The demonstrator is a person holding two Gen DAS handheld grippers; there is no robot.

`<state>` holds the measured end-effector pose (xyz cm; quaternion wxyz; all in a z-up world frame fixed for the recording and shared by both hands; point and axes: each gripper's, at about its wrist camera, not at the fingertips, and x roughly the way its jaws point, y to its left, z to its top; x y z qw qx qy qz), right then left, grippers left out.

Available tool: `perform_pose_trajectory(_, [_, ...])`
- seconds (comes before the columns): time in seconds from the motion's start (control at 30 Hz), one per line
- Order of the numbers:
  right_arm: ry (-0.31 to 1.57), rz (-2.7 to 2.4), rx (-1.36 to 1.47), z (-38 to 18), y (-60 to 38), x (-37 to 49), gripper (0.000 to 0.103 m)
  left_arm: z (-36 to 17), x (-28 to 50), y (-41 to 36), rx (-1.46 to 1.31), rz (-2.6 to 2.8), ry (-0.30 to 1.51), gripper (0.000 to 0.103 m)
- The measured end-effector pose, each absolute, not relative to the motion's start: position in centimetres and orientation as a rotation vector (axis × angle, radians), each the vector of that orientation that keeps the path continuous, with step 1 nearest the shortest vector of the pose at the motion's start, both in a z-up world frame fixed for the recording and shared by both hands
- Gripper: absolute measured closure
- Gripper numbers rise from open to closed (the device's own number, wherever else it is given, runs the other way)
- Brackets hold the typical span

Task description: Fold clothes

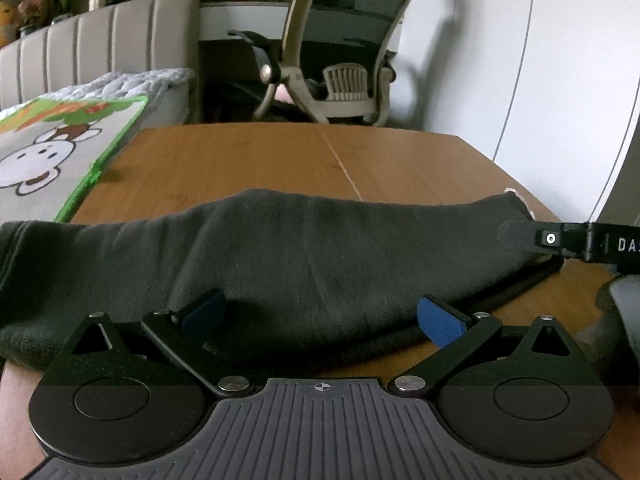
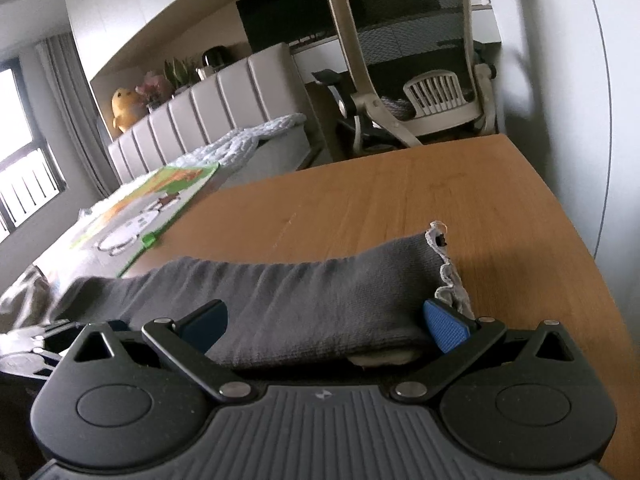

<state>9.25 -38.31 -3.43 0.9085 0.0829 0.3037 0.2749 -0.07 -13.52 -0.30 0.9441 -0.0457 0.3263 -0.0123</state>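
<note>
Dark garment (image 1: 320, 248) lying crosswise on table (image 1: 280, 152), both claws (image 1: 322, 314) (image 2: 326, 322) spread

Dim daylight from the window (image 2: 16, 152); fisheye-bent edges, slightly soft focus.

- Garment (image 1: 304, 256) — dark grey, white stitched edge.
- Table (image 1: 248, 152) — orange-brown wood grain.
- Gripper pads (image 1: 438, 322) — blue.
- Cushion (image 1: 52, 152) — green border, cartoon monkey.

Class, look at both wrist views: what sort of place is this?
Probably a bedroom with a study corner: a padded headboard with bedding, an office chair by a desk, and a wooden table.
</note>
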Motion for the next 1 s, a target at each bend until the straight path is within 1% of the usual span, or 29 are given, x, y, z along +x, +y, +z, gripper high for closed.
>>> perform_pose_trajectory(0.13, [0.63, 0.549, 0.129, -3.4, -37.7, 9.0, 0.0, -0.3, 0.0, -13.5, -0.094, -0.026, 0.664, 0.0])
perform_pose_trajectory(0.4, [0.649, 0.486, -0.061, -3.3, -35.1, 8.5, 0.0, -0.3, -0.1, -13.8, -0.092, -0.025, 0.664, 0.0])
perform_pose_trajectory(0.73, [0.65, 0.491, -0.054, -3.3, -35.4, 8.4, 0.0, -0.3, -0.1, -13.8, -0.085, -0.022, 0.667, 0.0])
perform_pose_trajectory(1.0, [0.7, 0.593, -0.174, -3.1, -35.5, 9.3, 0.0, -0.2, 0.0, -14.1, -0.057, -0.024, 0.68, 0.0])
